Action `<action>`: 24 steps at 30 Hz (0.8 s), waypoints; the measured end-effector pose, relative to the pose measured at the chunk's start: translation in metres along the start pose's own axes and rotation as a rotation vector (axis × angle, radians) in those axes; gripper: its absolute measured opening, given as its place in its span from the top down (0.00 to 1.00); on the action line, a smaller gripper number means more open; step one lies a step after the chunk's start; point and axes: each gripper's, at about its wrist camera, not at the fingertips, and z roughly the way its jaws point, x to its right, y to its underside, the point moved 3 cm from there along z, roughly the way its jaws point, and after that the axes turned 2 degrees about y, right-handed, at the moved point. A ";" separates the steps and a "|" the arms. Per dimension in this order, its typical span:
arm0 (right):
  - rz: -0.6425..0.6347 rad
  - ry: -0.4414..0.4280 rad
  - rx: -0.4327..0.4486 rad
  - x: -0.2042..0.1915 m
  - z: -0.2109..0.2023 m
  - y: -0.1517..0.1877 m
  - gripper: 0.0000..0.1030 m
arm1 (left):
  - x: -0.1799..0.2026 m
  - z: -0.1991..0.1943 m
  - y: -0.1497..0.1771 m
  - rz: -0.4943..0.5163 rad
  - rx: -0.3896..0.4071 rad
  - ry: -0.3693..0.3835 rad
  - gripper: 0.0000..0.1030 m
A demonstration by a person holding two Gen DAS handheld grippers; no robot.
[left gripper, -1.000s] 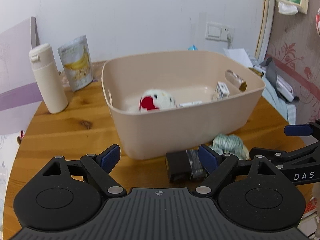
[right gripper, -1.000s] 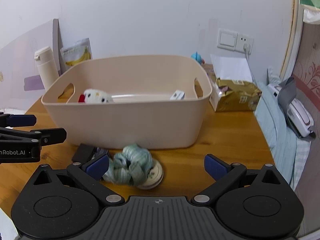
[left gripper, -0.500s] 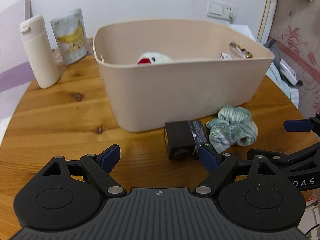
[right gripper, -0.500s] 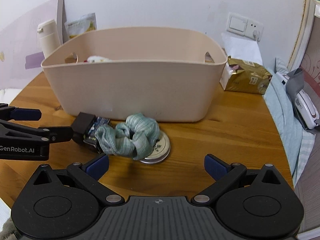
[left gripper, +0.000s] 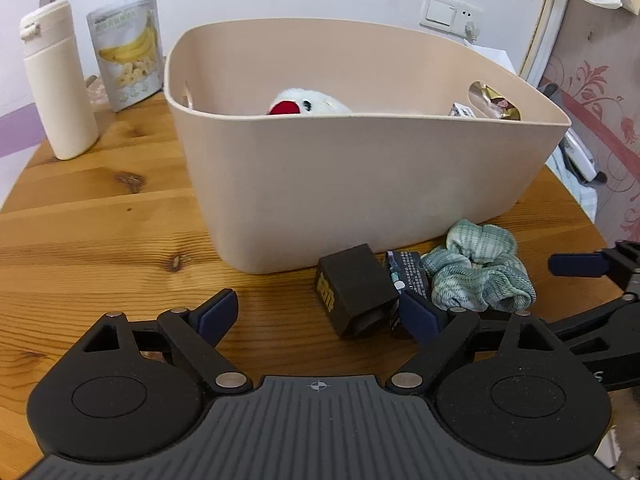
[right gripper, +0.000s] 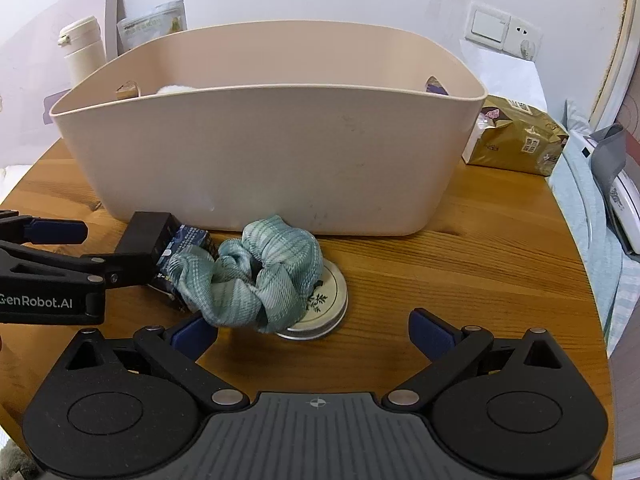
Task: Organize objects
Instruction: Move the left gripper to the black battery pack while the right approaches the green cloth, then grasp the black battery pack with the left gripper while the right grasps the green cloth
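Note:
A beige bin point(left gripper: 360, 176) point(right gripper: 256, 160) stands on the round wooden table; a white plush with a red patch point(left gripper: 306, 103) and a small box point(left gripper: 462, 111) lie inside. In front of it lie a black box point(left gripper: 354, 290) point(right gripper: 146, 236), a dark card packet point(left gripper: 408, 276) point(right gripper: 188, 242), a green scrunchie point(left gripper: 480, 268) point(right gripper: 256, 276) and a round tin lid point(right gripper: 324, 308) under the scrunchie. My left gripper point(left gripper: 320, 312) is open, low over the table, with the black box between its fingers. My right gripper point(right gripper: 314, 334) is open just before the scrunchie and lid.
A cream bottle point(left gripper: 56, 80) and a banana-chip pouch point(left gripper: 128, 50) stand at the back left. A gold packet point(right gripper: 516, 136) lies right of the bin. The table edge drops off at the right beside bedding with a white device point(right gripper: 624, 204).
Both grippers came down and forward toward the items in front of the bin. The black box now sits between the left fingers. Both stayed open.

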 end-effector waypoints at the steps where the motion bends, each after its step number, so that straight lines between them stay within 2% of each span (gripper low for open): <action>1: -0.001 -0.001 -0.002 0.000 0.002 -0.001 0.00 | 0.000 0.000 -0.001 -0.003 0.000 0.001 0.13; 8: -0.001 -0.011 -0.010 0.000 0.011 -0.004 0.00 | 0.002 0.002 -0.005 -0.038 0.011 0.013 0.13; 12: -0.001 -0.014 -0.012 -0.001 0.013 -0.003 0.00 | -0.001 0.006 -0.005 -0.065 0.005 -0.026 0.13; 17: 0.003 -0.019 -0.011 0.003 0.016 -0.006 0.00 | -0.013 0.005 -0.003 -0.120 0.000 -0.036 0.13; 21: 0.007 -0.027 -0.005 0.004 0.017 -0.007 0.00 | -0.017 0.007 -0.002 -0.120 -0.006 -0.073 0.13; 24: 0.004 -0.032 0.001 0.002 0.018 -0.010 0.00 | -0.017 0.011 -0.003 -0.117 -0.014 -0.061 0.15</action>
